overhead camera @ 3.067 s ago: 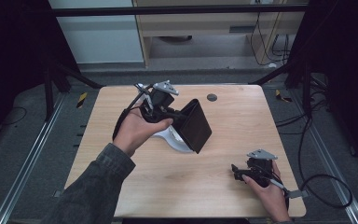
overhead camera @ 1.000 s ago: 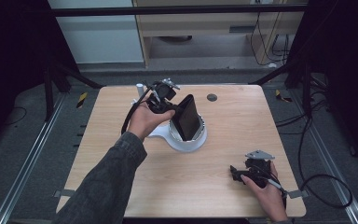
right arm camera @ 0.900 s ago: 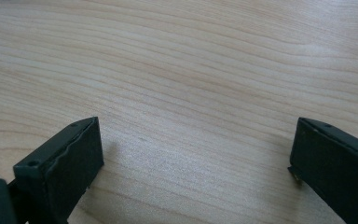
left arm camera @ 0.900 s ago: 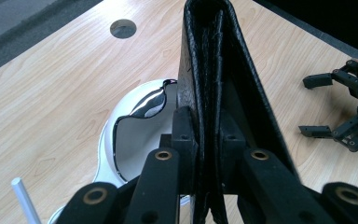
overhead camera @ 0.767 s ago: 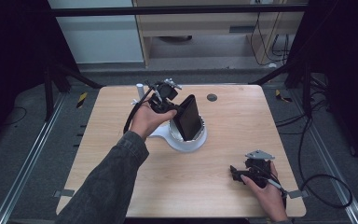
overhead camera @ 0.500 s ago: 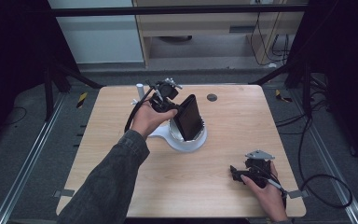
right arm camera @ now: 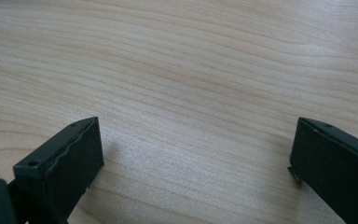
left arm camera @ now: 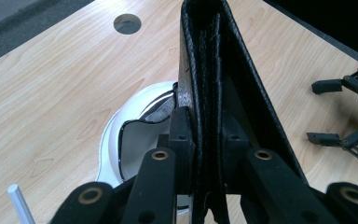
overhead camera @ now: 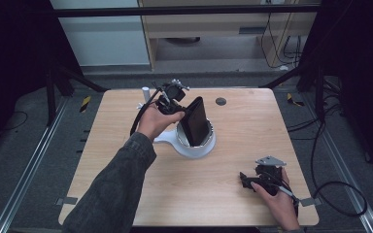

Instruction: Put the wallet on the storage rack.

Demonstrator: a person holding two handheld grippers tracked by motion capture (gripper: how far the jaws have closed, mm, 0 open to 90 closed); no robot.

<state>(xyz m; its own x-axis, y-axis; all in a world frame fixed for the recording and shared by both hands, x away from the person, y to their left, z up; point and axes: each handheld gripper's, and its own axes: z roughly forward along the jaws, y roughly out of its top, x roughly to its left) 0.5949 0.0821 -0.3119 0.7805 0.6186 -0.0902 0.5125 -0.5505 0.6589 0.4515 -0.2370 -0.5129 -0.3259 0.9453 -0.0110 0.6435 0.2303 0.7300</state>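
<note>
Pale wood-grain table (overhead camera: 126, 145) carries everything, its bare surface spreading beneath and ahead of both claws. Next in size, a black leather wallet (overhead camera: 196, 121) stands on edge, tilted, directly in front of the left gripper (left arm camera: 204, 154); the 2 black jaws press against its opposite faces, so this claw is clamped on the wallet near its lower edge. In the left gripper view the folded layers and stitching rise straight up between the jaws. Below and just beyond that claw sits a white round holder (overhead camera: 194, 145) with an open centre; the wallet's lower end reaches into or just over the opening, though contact with the rim cannot be made out. The right gripper (overhead camera: 252, 180) lies low near the table's near-right corner, well apart from the wallet, held by the person's right hand (overhead camera: 277, 204); its jaws stand wide apart with bare wood between them. A small white stick (left arm camera: 21, 203) stands just to the left of the left claw. A dark round hole (overhead camera: 220, 101) marks the table beyond the wallet
</note>
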